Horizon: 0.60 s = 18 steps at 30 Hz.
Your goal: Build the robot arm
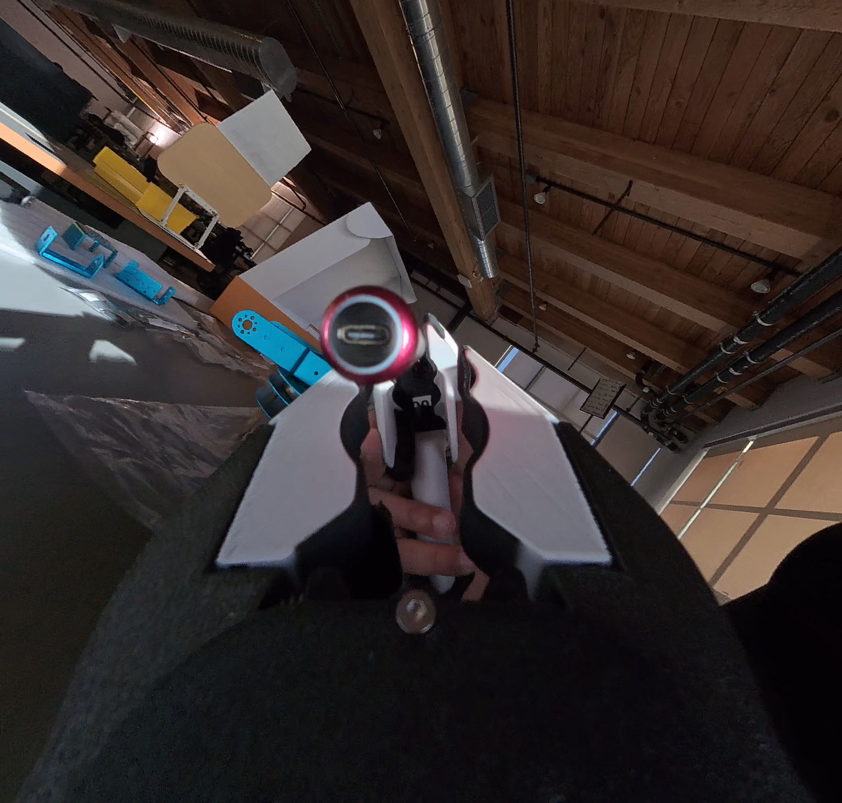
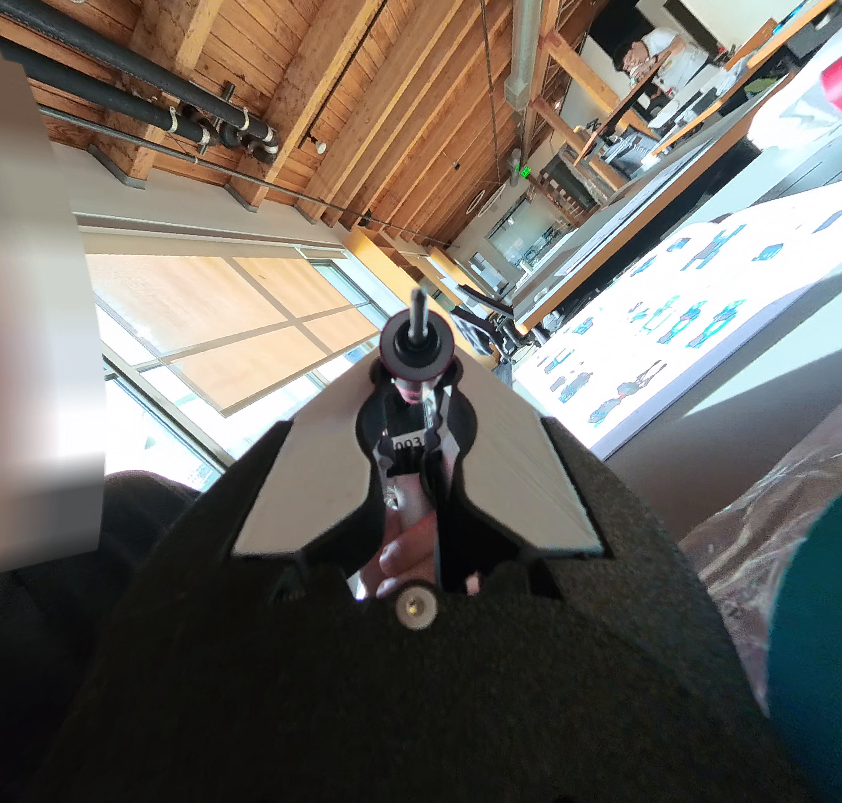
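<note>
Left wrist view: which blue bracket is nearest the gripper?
The blue arm with the round, hole-ringed end, right beside the left gripper and the red tool. The other blue brackets lie farther off, on the white surface at upper left.

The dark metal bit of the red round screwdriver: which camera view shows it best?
The right wrist view. There the dark metal bit sticks out of the red round screwdriver toward the camera, in plain sight. The left wrist view shows only the screwdriver's rear end with an oval port; the bit is hidden behind it.
</note>
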Motion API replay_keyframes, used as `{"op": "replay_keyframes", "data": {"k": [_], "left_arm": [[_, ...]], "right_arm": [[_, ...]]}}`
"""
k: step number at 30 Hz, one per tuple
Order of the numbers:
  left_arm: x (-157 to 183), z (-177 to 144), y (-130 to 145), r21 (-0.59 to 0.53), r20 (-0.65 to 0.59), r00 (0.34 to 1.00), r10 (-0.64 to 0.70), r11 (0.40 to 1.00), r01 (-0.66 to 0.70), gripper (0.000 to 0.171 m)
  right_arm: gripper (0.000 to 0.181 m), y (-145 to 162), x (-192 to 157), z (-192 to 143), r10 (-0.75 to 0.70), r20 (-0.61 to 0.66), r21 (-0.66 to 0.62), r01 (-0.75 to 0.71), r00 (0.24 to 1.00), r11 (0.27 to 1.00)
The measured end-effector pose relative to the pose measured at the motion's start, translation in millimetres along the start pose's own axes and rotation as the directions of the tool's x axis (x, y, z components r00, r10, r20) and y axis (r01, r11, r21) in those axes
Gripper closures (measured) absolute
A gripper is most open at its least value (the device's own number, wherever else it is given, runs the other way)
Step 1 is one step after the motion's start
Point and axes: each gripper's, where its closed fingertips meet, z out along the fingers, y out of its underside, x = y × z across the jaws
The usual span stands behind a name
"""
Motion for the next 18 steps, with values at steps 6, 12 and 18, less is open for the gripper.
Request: {"op": "replay_keyframes", "data": {"k": [6, 12, 18], "left_arm": [[-3.9, -6.4, -3.2, 0.011, 0.030, 0.999, 0.028, 1.000, -0.029, 0.152], [1.9, -10.8, -4.1, -0.010, 0.028, 0.992, 0.120, 0.993, -0.120, 0.152], [13.5, -12.7, 0.1, -0.079, -0.067, 0.989, 0.129, 0.988, -0.134, 0.149]], "right_arm": [[0.161, 20.2, -2.7, 8.5, -0.029, 0.007, -0.127, 0.030, 1.000, 0.991], [0.159, 18.2, -2.7, -1.3, -0.076, -0.010, -0.140, 0.073, 0.997, 0.987], [0.162, 24.7, -18.6, -1.9, -0.128, 0.063, -0.205, 0.139, 0.990, 0.969]]}}
